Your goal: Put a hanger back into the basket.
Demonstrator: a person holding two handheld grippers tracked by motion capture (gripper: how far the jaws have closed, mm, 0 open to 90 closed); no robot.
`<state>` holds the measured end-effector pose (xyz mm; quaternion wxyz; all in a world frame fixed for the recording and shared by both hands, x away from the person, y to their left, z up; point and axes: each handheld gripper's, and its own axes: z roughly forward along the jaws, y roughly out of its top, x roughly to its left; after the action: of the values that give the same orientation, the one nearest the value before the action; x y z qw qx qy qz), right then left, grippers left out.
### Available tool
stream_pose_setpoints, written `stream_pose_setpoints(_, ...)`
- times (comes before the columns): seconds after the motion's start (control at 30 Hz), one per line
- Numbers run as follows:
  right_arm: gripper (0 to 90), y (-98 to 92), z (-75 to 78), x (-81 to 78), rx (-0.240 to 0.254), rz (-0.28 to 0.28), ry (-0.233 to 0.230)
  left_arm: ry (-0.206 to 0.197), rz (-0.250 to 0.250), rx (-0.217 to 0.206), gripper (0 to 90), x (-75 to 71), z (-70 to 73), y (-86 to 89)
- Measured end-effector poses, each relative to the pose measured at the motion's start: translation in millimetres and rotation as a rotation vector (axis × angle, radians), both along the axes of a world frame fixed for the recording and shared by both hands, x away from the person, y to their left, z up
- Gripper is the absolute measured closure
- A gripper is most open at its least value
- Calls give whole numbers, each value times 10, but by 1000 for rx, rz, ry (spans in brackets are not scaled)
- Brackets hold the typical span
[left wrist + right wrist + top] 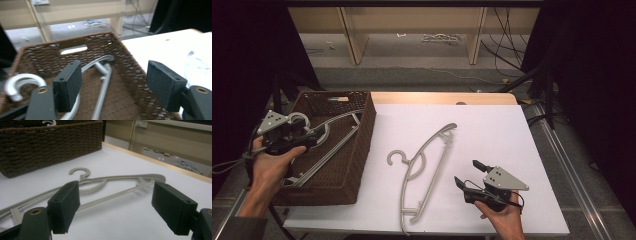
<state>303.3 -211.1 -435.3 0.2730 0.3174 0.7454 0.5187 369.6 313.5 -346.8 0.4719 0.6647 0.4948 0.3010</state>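
My left gripper (314, 137): jaws wide apart, empty, over the brown wicker basket (362, 145), which holds one grey hanger (102, 82). My right gripper (468, 174): jaws wide, empty, near a second grey hanger (424, 165) flat on the white tabletop (502, 130).

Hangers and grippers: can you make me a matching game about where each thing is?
Things:
1. hanger on the table
2. hanger in the basket
3. left gripper
4. right gripper

Places:
A. open, over the basket
B. lying flat on the white table
C. inside the brown basket
D. open, over the table near the front edge

Pairs: 1-B, 2-C, 3-A, 4-D
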Motion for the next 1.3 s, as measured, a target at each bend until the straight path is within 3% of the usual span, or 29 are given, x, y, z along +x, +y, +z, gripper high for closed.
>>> stream_pose_setpoints(0.03,235,5,0,-10,6,0,18,-7,-24,-14,283,-40,9,-61)
stream_pose_setpoints(0.37,235,7,-2,-5,10,-3,3,-41,-63,-56,258,-193,26,-280)
stream_pose_setpoints(0.43,235,8,1,-17,11,-2,28,-43,-67,-63,241,-231,18,-328)
stream_pose_setpoints(0.5,235,7,-3,0,11,-2,-3,-45,-76,-52,231,-270,7,-390)
stream_pose_setpoints(0.6,235,5,-2,-2,10,3,0,-54,-97,-54,215,-317,-4,-476)
stream_pose_setpoints(0.63,235,6,7,-20,11,3,26,-50,-106,-46,210,-344,-17,-525)
stream_pose_setpoints(0.97,217,7,4,-20,29,-5,23,-67,-164,-44,189,-530,-125,-839)
stream_pose_setpoints(1.13,210,7,2,-12,31,-2,7,-78,-171,-30,203,-638,-170,-958)
stream_pose_setpoints(1.3,208,11,3,-24,37,2,22,-71,-139,-36,205,-769,-198,-1024)
